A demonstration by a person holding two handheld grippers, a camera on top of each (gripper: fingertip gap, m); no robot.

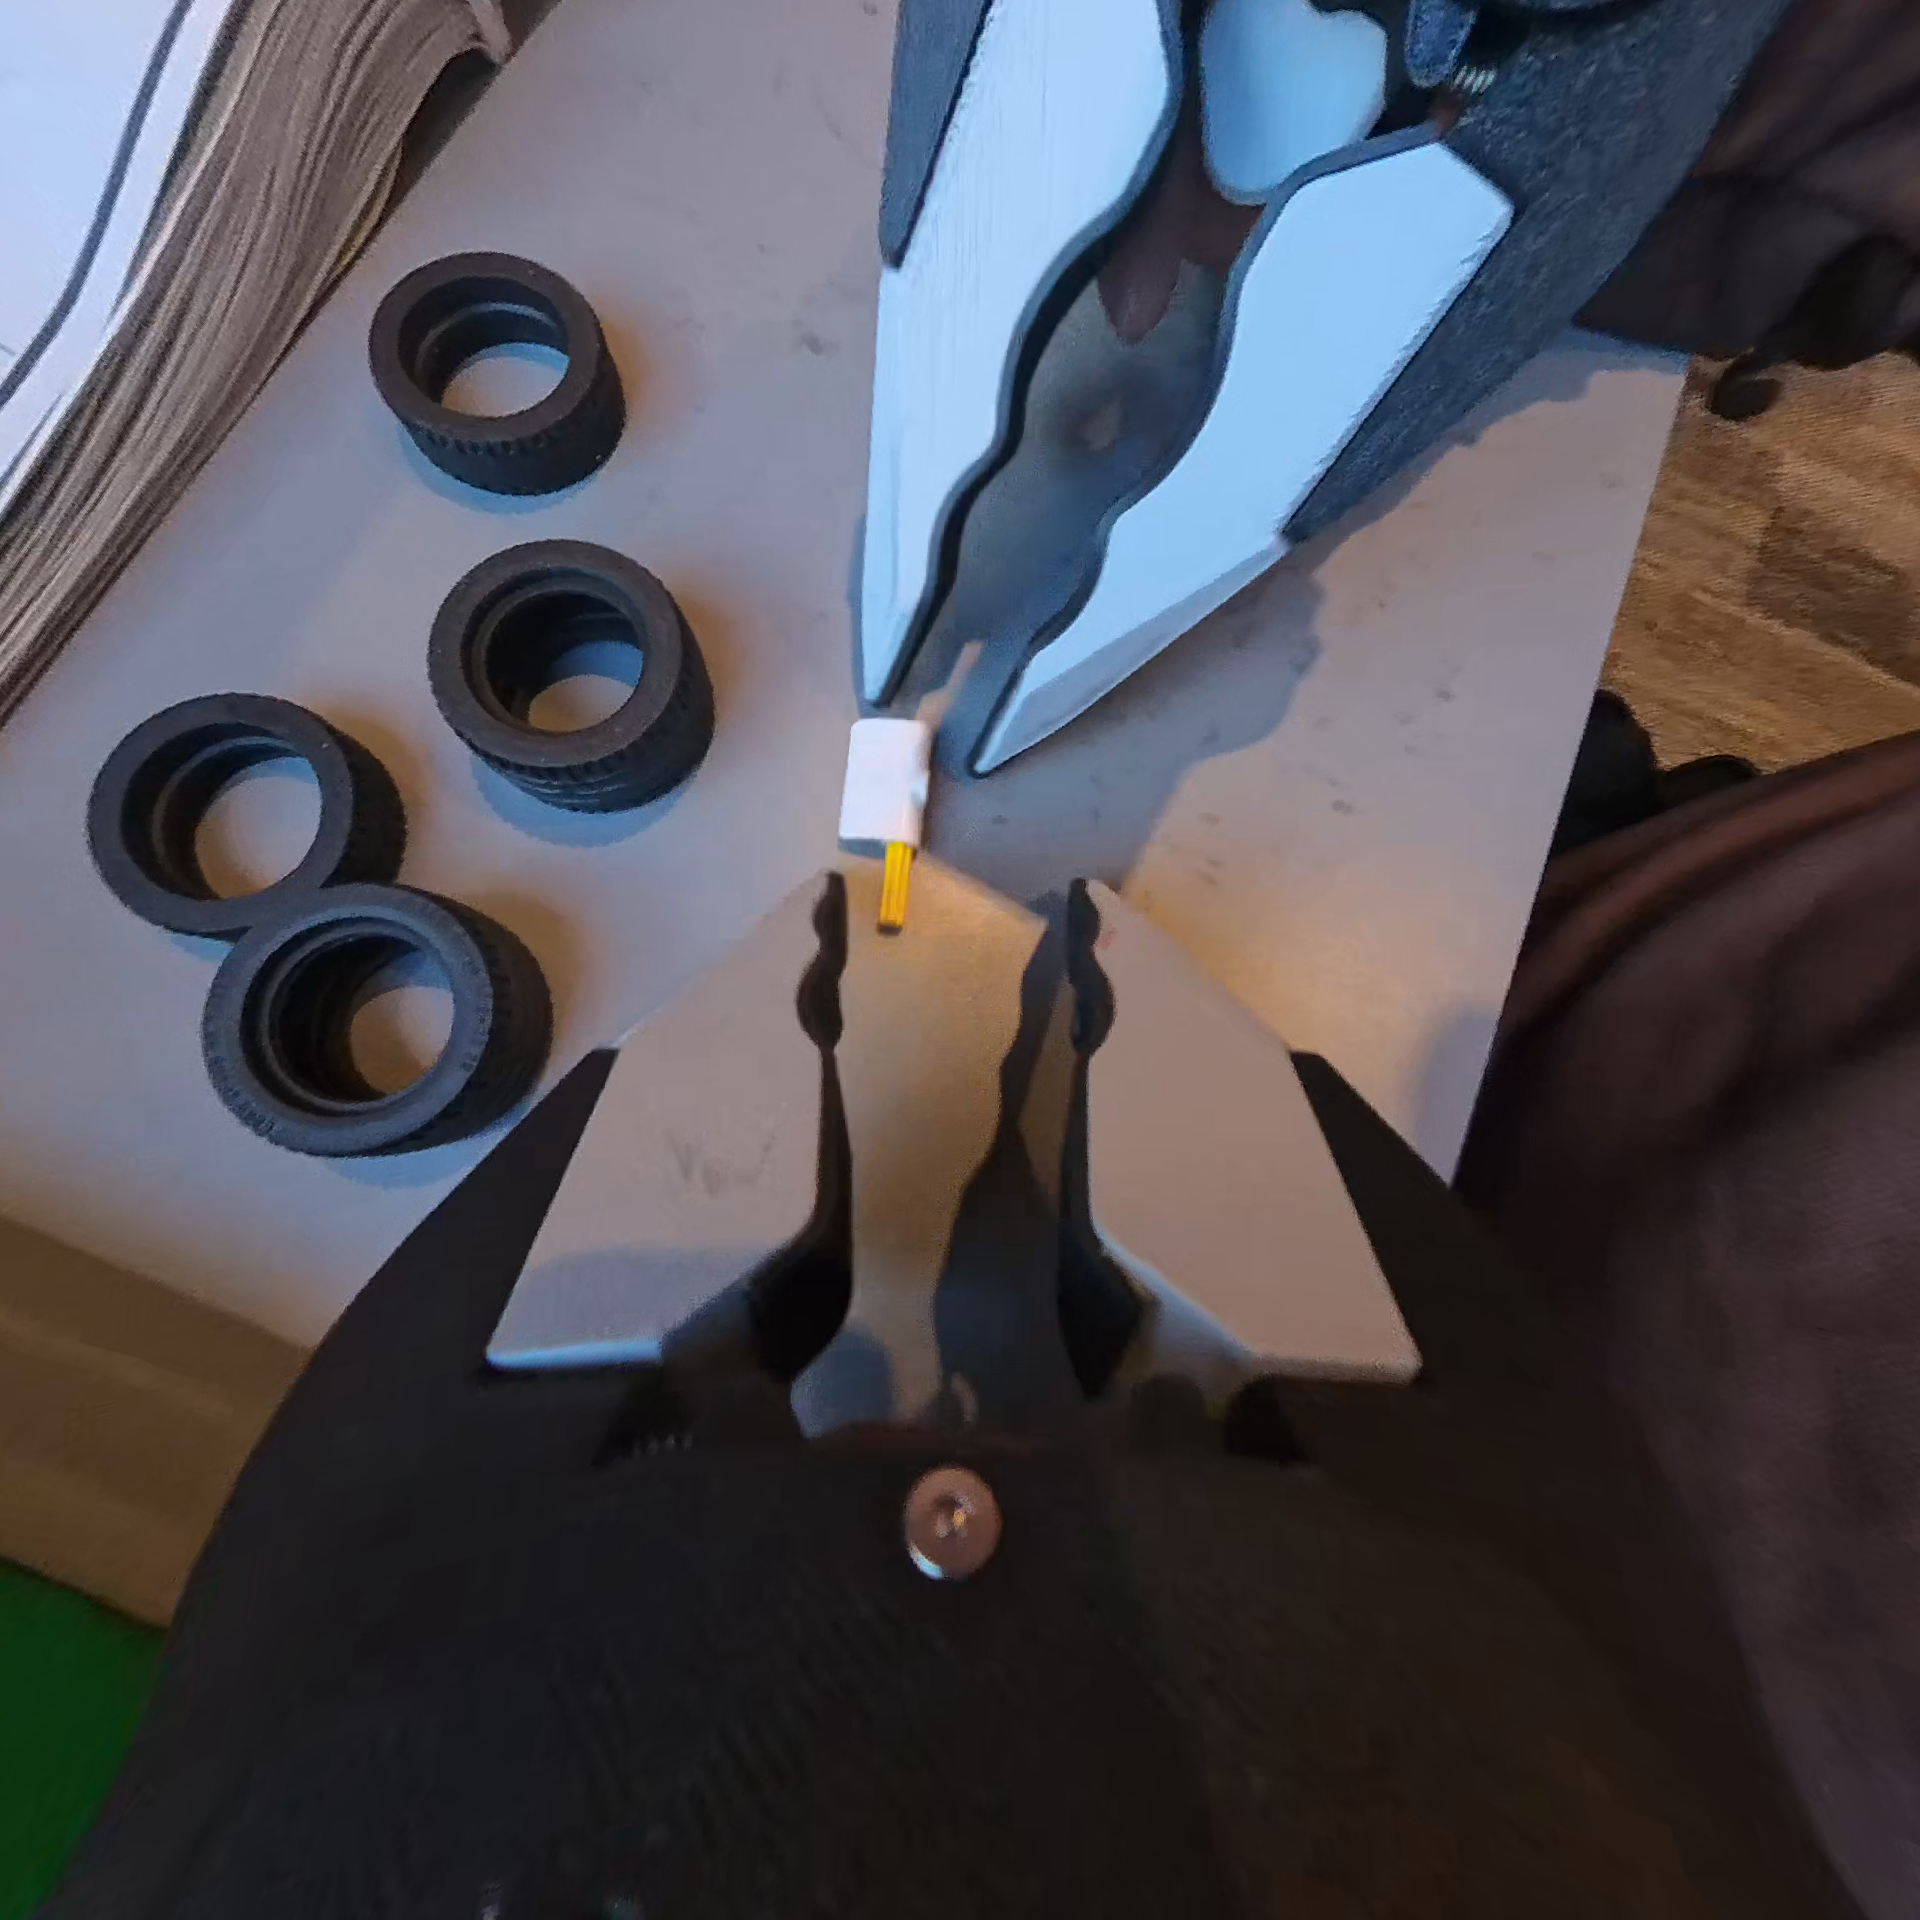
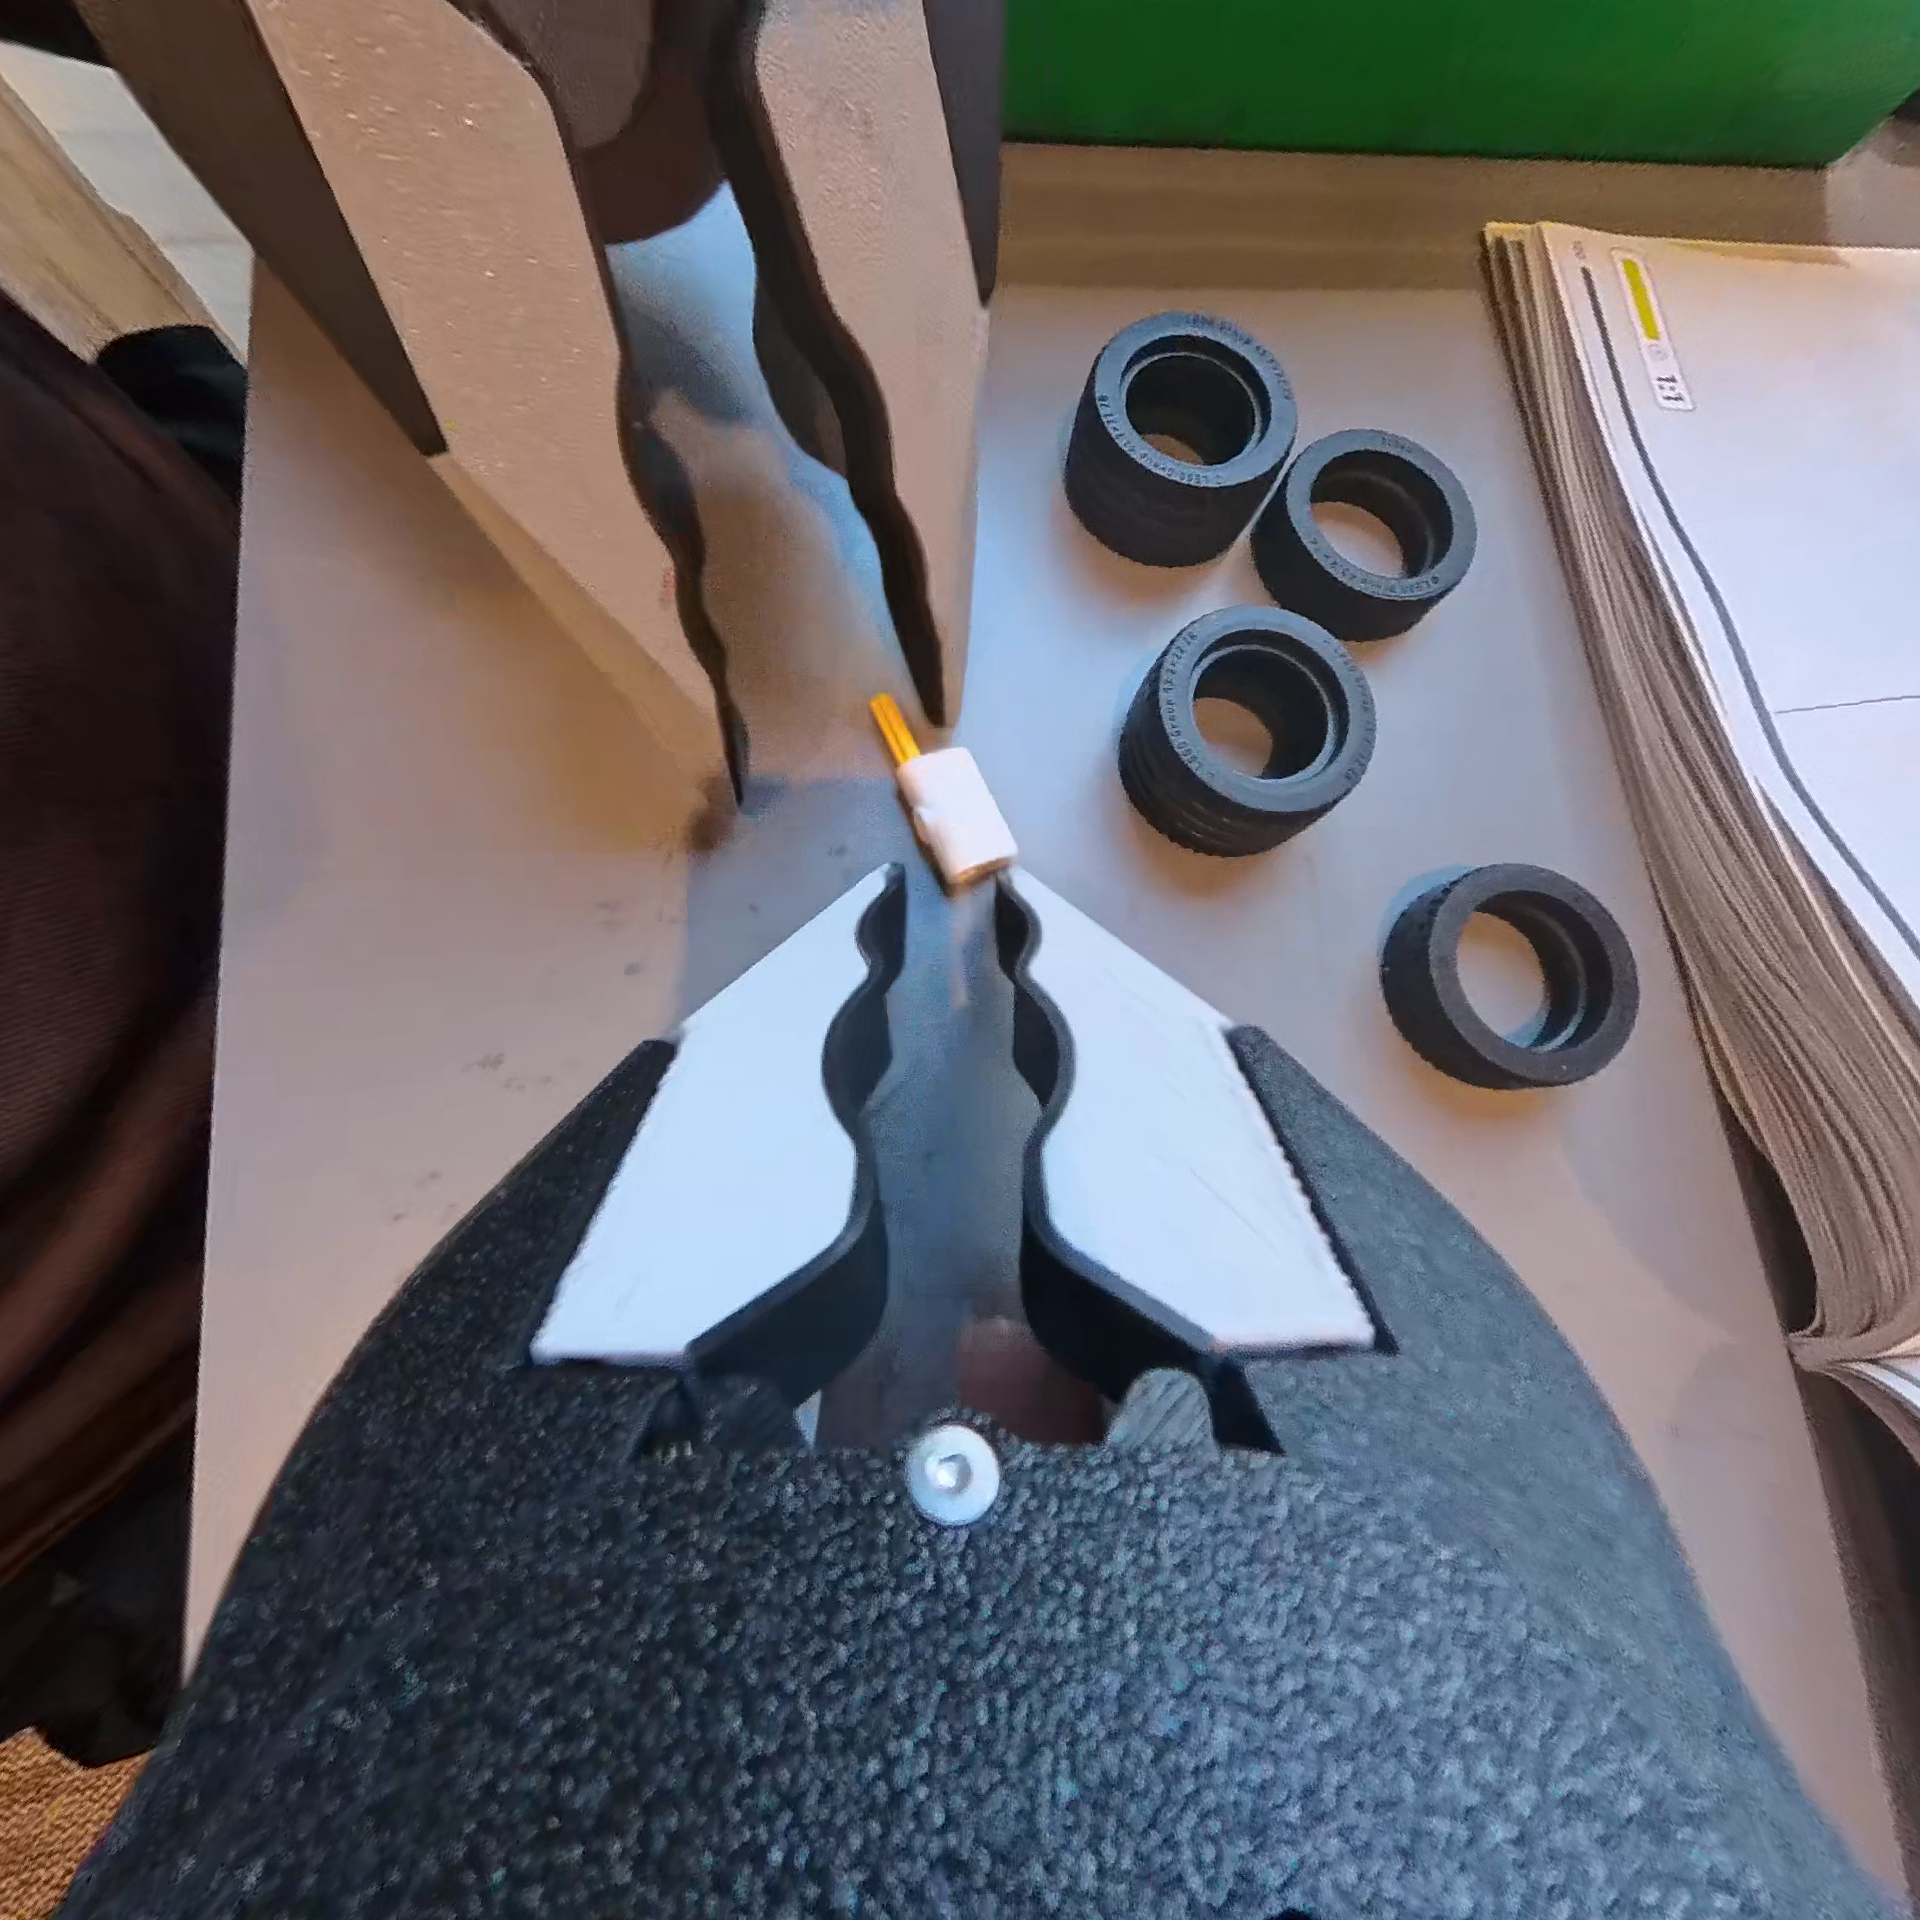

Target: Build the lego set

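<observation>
The left gripper (image 1: 951, 899) has its fingers apart, tips just short of a small white plastic connector (image 1: 883, 781) with a yellow axle (image 1: 895, 891) sticking out, lying on the pale grey tabletop (image 1: 644, 260). Opposite, the right gripper (image 2: 948, 888) is likewise spread, holding nothing. Beside lie four black rubber tyres (image 2: 1247, 732) with raised sidewall lettering, then a thick printed booklet (image 2: 1766, 582); beyond, a green block (image 2: 1455, 73).

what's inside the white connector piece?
A yellow axle sticks out of one end of the white connector, which lies on the table. How deep it goes is hidden by the connector; the bore is not visible.
</observation>
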